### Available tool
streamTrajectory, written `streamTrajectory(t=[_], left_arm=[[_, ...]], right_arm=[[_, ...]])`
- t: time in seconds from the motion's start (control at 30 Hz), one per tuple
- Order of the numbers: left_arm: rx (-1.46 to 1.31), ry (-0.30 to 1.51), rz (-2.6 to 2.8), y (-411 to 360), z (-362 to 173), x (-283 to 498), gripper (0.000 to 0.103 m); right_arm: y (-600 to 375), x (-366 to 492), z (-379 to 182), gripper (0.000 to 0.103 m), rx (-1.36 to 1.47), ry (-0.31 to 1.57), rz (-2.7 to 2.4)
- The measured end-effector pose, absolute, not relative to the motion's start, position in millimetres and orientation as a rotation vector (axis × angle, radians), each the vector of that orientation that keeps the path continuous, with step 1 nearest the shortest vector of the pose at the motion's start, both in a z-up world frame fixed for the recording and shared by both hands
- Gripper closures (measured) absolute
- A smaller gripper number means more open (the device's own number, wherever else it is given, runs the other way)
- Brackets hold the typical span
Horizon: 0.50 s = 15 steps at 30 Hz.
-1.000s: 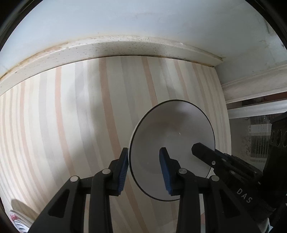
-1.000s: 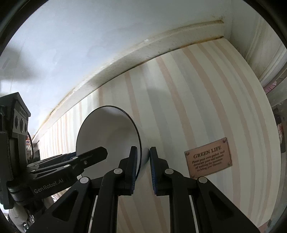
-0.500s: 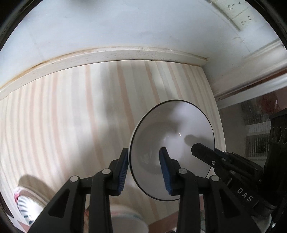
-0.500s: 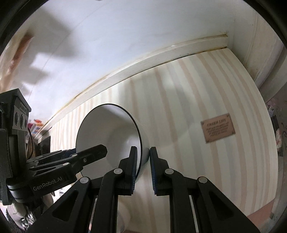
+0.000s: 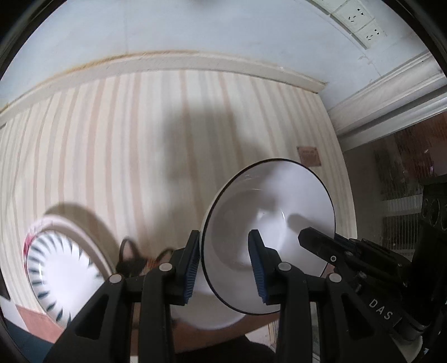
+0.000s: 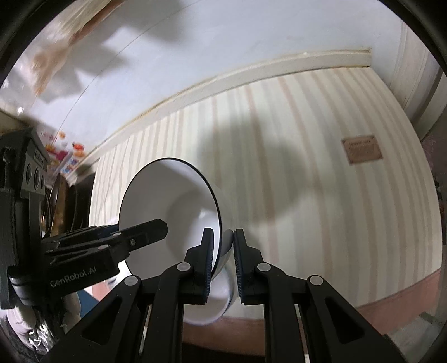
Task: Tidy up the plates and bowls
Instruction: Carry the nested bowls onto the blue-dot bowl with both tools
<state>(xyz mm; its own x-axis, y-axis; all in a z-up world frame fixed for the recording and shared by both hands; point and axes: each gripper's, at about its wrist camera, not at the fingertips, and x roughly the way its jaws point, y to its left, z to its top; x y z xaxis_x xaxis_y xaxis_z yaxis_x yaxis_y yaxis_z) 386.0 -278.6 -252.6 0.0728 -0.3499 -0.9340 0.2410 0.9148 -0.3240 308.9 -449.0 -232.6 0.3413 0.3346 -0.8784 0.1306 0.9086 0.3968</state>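
A white bowl with a thin black rim (image 5: 268, 212) (image 6: 173, 201) is held up in the air in front of a striped wall. My right gripper (image 6: 222, 262) is shut on the bowl's rim, one finger inside and one outside. My left gripper (image 5: 226, 268) straddles the opposite rim with a wide gap between its blue pads (image 5: 255, 259); the pads do not clearly press the bowl. A white plate with dark blue dashes and a pink edge (image 5: 56, 273) stands tilted at the lower left in the left wrist view.
A striped cream wall with a white moulding (image 5: 195, 64) fills both views. A small brown plaque (image 6: 361, 149) hangs on it. Wall sockets (image 5: 360, 22) sit at the top right. A reddish-brown surface (image 6: 391, 287) runs along the bottom. A dark doorway (image 6: 69, 195) shows at the left.
Both grippers and the bowl have tilted downward. The patterned plate, the plaque and the brown surface have come into view. The grip on the bowl is unchanged.
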Motion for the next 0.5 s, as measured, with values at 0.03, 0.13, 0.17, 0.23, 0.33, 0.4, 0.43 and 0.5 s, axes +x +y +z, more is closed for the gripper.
streamTrajectory(t=[0.03, 0.13, 0.17, 0.23, 0.33, 0.4, 0.43, 0.5], left_arm=[[-0.091, 1.435, -0.442, -274, -254, 380, 0.072], [-0.081, 1.441, -0.429, -273, -261, 365, 0.072], [-0.074, 1.444, -0.425, -272, -262, 361, 0.073], [-0.069, 1.454, -0.419, -267, -265, 351, 0.072], [-0.070, 1.475, -0.410, -262, -273, 345, 0.072], [-0.064, 1.485, -0.404, -262, -279, 342, 0.072], [-0.057, 1.488, -0.401, -262, -281, 340, 0.072], [-0.040, 1.492, -0.395, -262, -285, 336, 0.072]], right_arm=[[-444, 303, -234, 0.087, 0.435, 1.230, 0.142], [-435, 289, -239, 0.087, 0.432, 1.243, 0.153], [-433, 285, -240, 0.087, 0.432, 1.248, 0.156], [-429, 277, -246, 0.087, 0.434, 1.262, 0.163], [-426, 269, -258, 0.087, 0.445, 1.285, 0.170], [-425, 266, -266, 0.087, 0.451, 1.301, 0.172], [-424, 265, -270, 0.087, 0.448, 1.307, 0.173], [-422, 261, -278, 0.087, 0.442, 1.323, 0.175]])
